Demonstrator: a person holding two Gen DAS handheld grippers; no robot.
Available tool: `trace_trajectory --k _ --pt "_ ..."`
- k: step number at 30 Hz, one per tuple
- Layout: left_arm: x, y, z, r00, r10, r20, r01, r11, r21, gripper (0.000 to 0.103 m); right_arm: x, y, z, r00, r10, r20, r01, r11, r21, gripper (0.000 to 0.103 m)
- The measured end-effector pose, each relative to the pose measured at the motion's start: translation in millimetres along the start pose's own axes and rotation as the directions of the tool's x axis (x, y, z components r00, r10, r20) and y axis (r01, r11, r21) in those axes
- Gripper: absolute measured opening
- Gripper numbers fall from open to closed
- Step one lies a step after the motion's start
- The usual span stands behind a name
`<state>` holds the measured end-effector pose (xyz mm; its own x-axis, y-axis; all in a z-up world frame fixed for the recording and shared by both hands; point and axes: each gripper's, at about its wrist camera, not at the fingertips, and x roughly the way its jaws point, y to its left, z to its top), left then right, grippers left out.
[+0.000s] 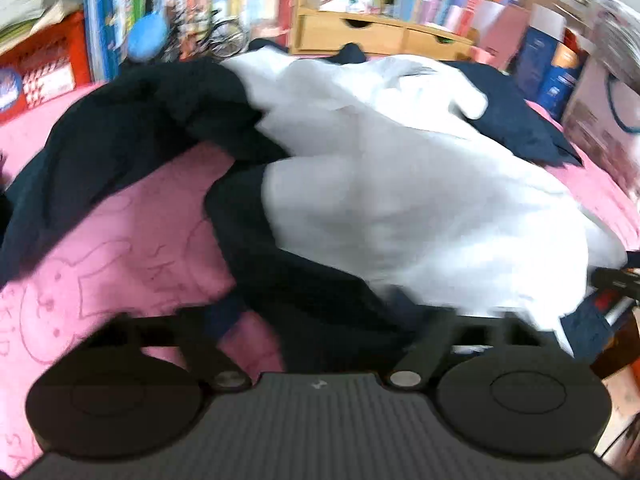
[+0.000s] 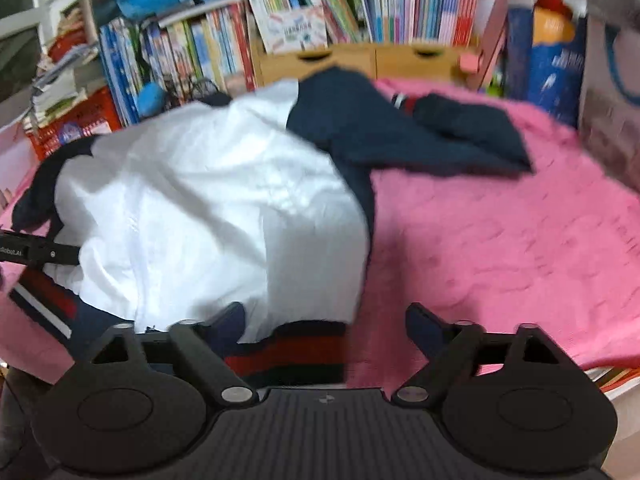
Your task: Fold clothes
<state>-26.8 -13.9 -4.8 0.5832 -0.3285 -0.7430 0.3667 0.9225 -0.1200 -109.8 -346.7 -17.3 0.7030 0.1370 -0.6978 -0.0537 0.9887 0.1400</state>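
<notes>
Lying between the right tongs point(image 2: 324, 320), the jacket point(image 2: 208, 200).

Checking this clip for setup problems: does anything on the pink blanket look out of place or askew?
Nothing damaged or spilled. The navy-and-white jacket lies crumpled on the pink blanket, white lining out, one navy sleeve flung askew toward the bookshelf. That suits an unfolded garment. Both views are motion-blurred.

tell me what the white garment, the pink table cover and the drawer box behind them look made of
White garment: thin woven cloth, likely cotton, matte, with fine creases. Pink table cover: soft fleece or plush, judging by its fuzzy, dimpled pile; the left wrist view shows line-drawn rabbits on it. Drawer box: pale unpainted wood or bamboo, smooth, with cut-out finger pulls; motion blur hides any grain.
</notes>
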Motion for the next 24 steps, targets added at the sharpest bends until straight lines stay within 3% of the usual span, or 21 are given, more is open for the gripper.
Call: trace_trajectory --k 1,3,5,8,11,12,13,14,15,16,18,21,24 --pt "-5.8 0.8 -1.8 0.999 -0.034 -0.008 0.034 0.999 -0.003 0.026 0.5 3.6 -3.4 1.0 -0.006 0.025 0.006 1.0 0.005 0.045" --pt "-21.2 5.2 -8.6 0.996 -0.084 -0.025 0.084 0.996 0.002 0.019 -3.1 15.9 -6.0 0.999 -0.004 0.032 0.005 1.0 -0.028 0.036" --pt "-40.5 8.7 -24.2 0.99 -0.121 -0.07 0.126 0.989 0.076 0.018 -11.9 26.2 -9.3 1.0 0.018 0.023 -0.017 0.997 -0.072 0.035" --pt "-60.6 14.7 -51.6 0.978 -0.13 -0.163 0.157 0.974 0.162 0.019 -30.1 26.8 -16.5 0.985 0.165 -0.051 -0.169 0.982 -0.085 0.038" --pt "-84.6 36.6 -53.9 0.972 -0.145 -0.187 0.167 0.98 0.107 0.026 -44.0 18.9 -11.0 0.979 0.18 -0.09 -0.187 0.98 -0.072 0.049" --pt "-94.1 45.3 -48.9 0.973 -0.151 -0.174 0.166 0.983 0.075 0.027 -49.0 13.6 -2.9 0.983 0.175 -0.063 -0.178 0.982 -0.057 0.052" --pt "-105.2 53.0 -42.3 0.98 -0.14 -0.139 0.149 0.987 0.061 0.037 -53.5 8.3 5.9 0.985 0.167 -0.032 -0.169 0.985 -0.042 0.063" --pt "-116.0 60.4 -35.4 0.987 -0.121 -0.102 0.127 0.991 0.051 0.054 -55.4 3.3 18.2 0.989 0.15 0.011 -0.149 0.988 -0.032 0.073" --pt "-125.5 66.8 -27.3 0.996 -0.077 -0.05 0.08 0.995 0.058 0.064 -54.8 -0.3 32.0 0.992 0.115 0.056 -0.113 0.993 -0.032 0.076" --pt "-131.4 72.8 -17.9 0.999 -0.038 -0.002 0.038 0.997 0.064 0.081 -53.2 -3.7 45.6 0.992 0.077 0.098 -0.074 0.997 -0.034 0.079" --pt "-111.0 80.8 12.5 0.998 -0.014 0.057 0.009 0.997 0.081 0.085 -35.6 -6.0 76.9 0.987 -0.029 0.156 0.041 0.996 -0.074 0.079" --pt "-80.4 92.9 58.0 0.989 0.02 0.146 -0.036 0.994 0.102 0.097 18.2 -3.8 134.8 0.962 -0.141 0.235 0.185 0.967 -0.177 0.081" --pt "-49.8 105.0 103.6 0.971 0.052 0.234 -0.082 0.989 0.119 0.103 80.8 0.5 184.5 0.949 -0.143 0.279 0.205 0.956 -0.208 0.087"
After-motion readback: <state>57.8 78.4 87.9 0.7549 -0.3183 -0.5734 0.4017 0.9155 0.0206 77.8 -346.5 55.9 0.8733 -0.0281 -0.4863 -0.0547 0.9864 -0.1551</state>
